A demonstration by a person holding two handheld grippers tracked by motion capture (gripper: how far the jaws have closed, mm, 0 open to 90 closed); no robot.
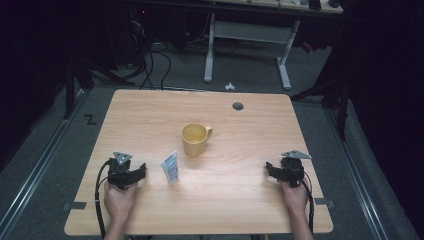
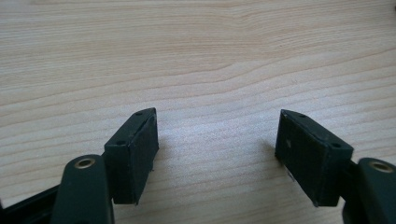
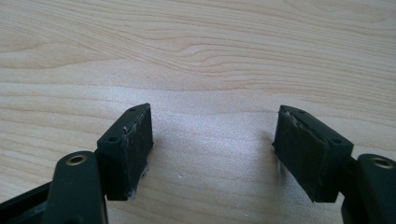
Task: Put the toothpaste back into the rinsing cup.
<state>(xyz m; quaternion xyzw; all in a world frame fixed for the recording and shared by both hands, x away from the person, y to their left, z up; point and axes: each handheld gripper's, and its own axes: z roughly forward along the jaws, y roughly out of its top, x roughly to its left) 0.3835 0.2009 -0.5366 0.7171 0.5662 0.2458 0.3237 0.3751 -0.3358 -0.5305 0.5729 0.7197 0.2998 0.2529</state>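
A yellow mug (image 1: pixel 195 139) stands upright near the middle of the wooden table (image 1: pixel 150 115), its handle to the right. A small white and blue tube (image 1: pixel 170 167) lies flat just in front of it, to the left. My left gripper (image 1: pixel 141 171) rests low at the front left, a short way left of the tube, jaws pointing right. In the left gripper view my left gripper (image 2: pixel 215 144) is open over bare wood. My right gripper (image 1: pixel 269 168) sits at the front right, pointing left. Up close, my right gripper (image 3: pixel 212 140) is open with nothing between its pads.
A round grey cable hole (image 1: pixel 238 106) sits near the table's far edge. Behind the table, a white-legged desk frame (image 1: pixel 247 45) and cables stand on the grey floor. Bare wood lies between the two grippers and around the mug.
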